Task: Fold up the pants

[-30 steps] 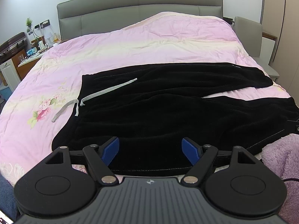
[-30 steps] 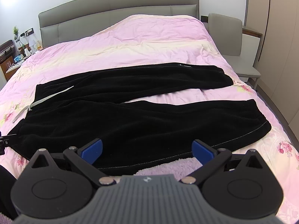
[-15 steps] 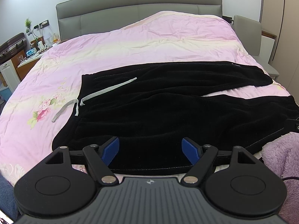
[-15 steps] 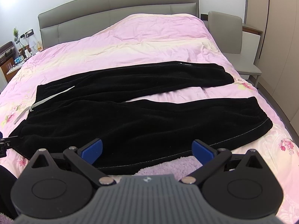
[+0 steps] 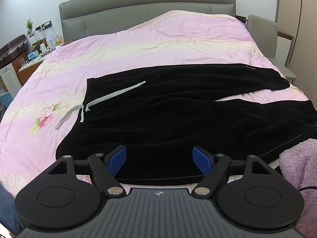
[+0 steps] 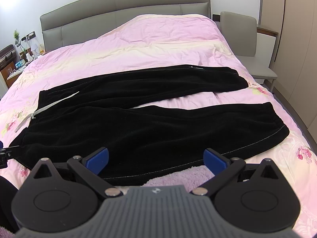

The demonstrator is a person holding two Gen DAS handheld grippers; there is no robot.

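Pink quilt [image 5: 158, 45] covers bed under black pants [image 5: 168, 119].

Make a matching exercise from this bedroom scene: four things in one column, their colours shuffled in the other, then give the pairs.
Things:
1. pants
2. drawstring
3. headboard
4. duvet

Colours:
A. pink with flowers
B. black
C. light grey
D. grey-brown

Pairs: 1-B, 2-C, 3-D, 4-A
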